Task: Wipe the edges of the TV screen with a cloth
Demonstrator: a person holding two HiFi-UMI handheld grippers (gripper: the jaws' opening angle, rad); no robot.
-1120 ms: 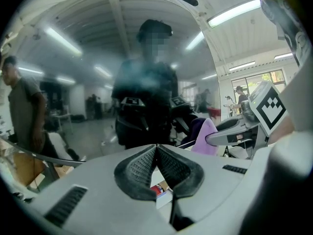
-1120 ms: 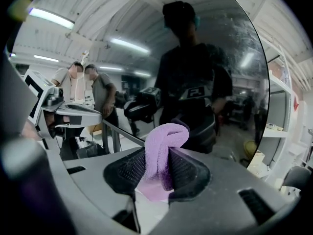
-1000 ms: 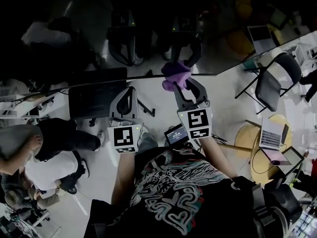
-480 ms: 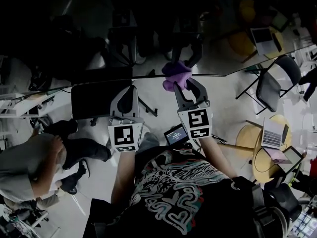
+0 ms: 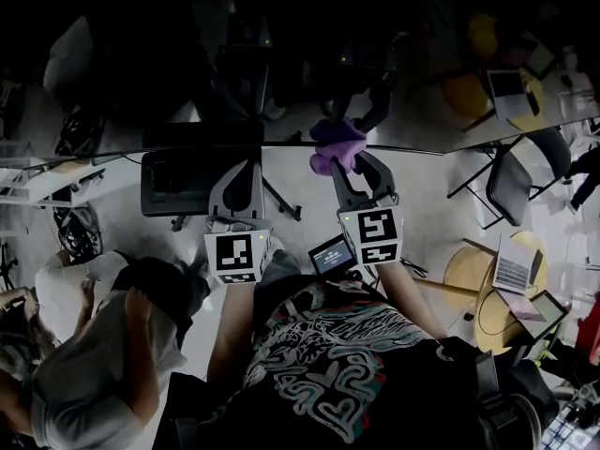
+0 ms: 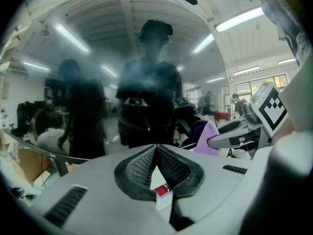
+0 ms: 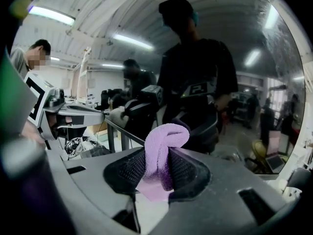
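Note:
The TV screen (image 5: 281,54) is a dark glossy pane across the top of the head view; its edge (image 5: 422,147) runs as a thin line left to right. A purple cloth (image 5: 336,147) is pressed against that edge, and my right gripper (image 5: 349,162) is shut on it. In the right gripper view the cloth (image 7: 164,141) bulges up in a roll between the pads, with the screen (image 7: 205,58) mirroring the person just beyond. My left gripper (image 5: 246,167) is held beside it, just short of the edge; its jaws (image 6: 156,148) are shut with nothing between them.
A person (image 5: 103,345) bends over at the lower left. A black monitor (image 5: 187,178) stands on the floor below the left gripper. At the right are a folding chair (image 5: 511,181) and a round yellow table (image 5: 464,275) bearing a laptop (image 5: 514,268).
The person at the left has moved down and nearer, now bent over at the lower left. Both grippers and the cloth have kept their places at the screen edge.

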